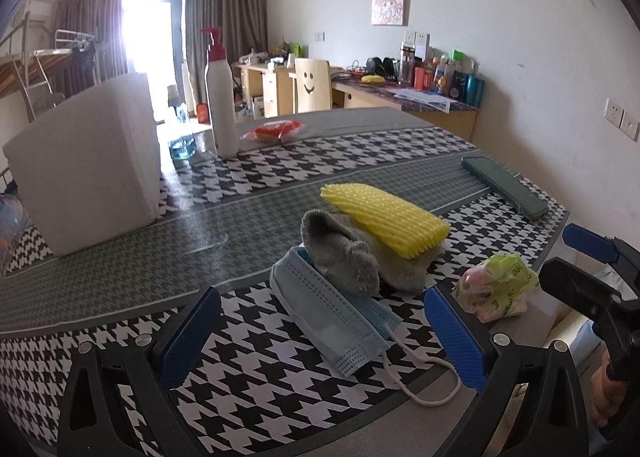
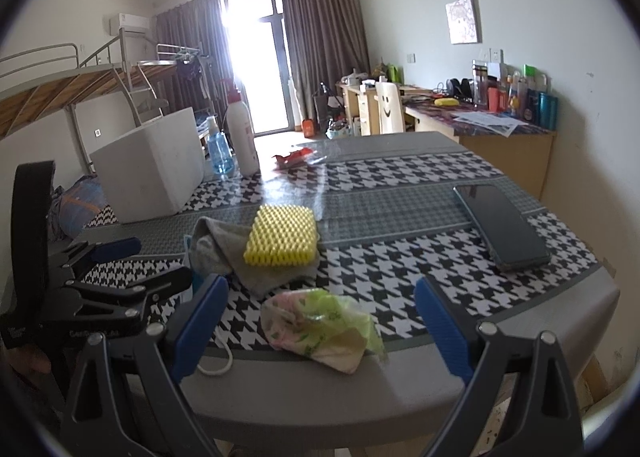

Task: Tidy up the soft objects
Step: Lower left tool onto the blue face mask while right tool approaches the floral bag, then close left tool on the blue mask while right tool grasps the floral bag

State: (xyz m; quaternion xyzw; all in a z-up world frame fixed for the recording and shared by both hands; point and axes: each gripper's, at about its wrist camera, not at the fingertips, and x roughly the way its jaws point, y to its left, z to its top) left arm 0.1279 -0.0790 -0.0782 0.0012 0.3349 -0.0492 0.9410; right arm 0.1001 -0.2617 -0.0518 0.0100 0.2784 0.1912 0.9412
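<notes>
Houndstooth cloth covered the table (image 2: 400, 185), which held four soft things: one blue mask (image 1: 332, 317), one grey sock (image 1: 344, 257), one yellow sponge (image 1: 384, 217) and one green-pink packet (image 2: 320, 329). Sponge lay on sock, sock overlapped mask; the mask's long axis ran away from the left gripper (image 1: 320, 337) toward the far left. That gripper stood wide open, the mask's near end between its pads. The right gripper (image 2: 320, 321), also open, straddled the packet at the near edge.
</notes>
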